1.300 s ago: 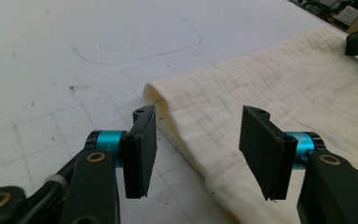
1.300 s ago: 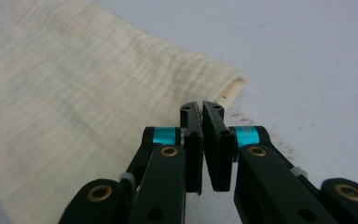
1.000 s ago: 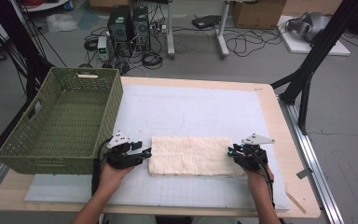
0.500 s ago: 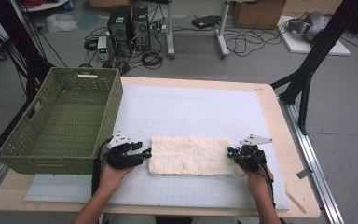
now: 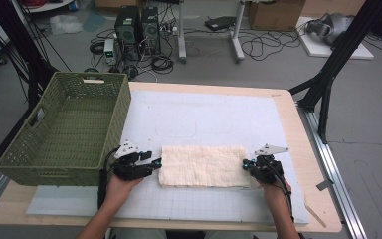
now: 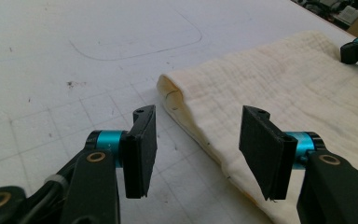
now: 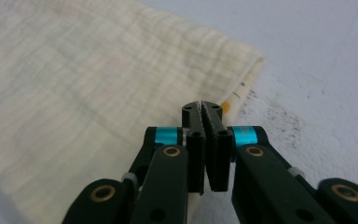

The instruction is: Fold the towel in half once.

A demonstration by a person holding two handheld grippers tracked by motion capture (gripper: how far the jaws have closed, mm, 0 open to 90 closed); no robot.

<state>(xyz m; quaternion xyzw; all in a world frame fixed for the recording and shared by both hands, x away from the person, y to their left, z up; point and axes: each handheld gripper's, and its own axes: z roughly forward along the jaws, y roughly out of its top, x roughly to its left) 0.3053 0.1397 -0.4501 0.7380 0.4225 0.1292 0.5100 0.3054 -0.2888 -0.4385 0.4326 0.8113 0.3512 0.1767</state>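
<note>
Here, seen from above, a folded cream towel (image 5: 202, 166) lies flat on the white mat (image 5: 204, 119), its long axis running left to right between two hand-held grippers; a green woven basket (image 5: 64, 130) stands at the table's left. The left gripper (image 5: 155, 164) sits at the towel's left end, the right gripper (image 5: 246, 165) at its right end. In the left gripper view, the jaws stand partly open around the towel's folded edge (image 6: 261, 93), pads clear of the cloth. In the right gripper view, the right gripper (image 7: 207, 114) has just closed its jaws tight over the towel's corner (image 7: 121, 70); whether cloth is pinched, I cannot tell.
</note>
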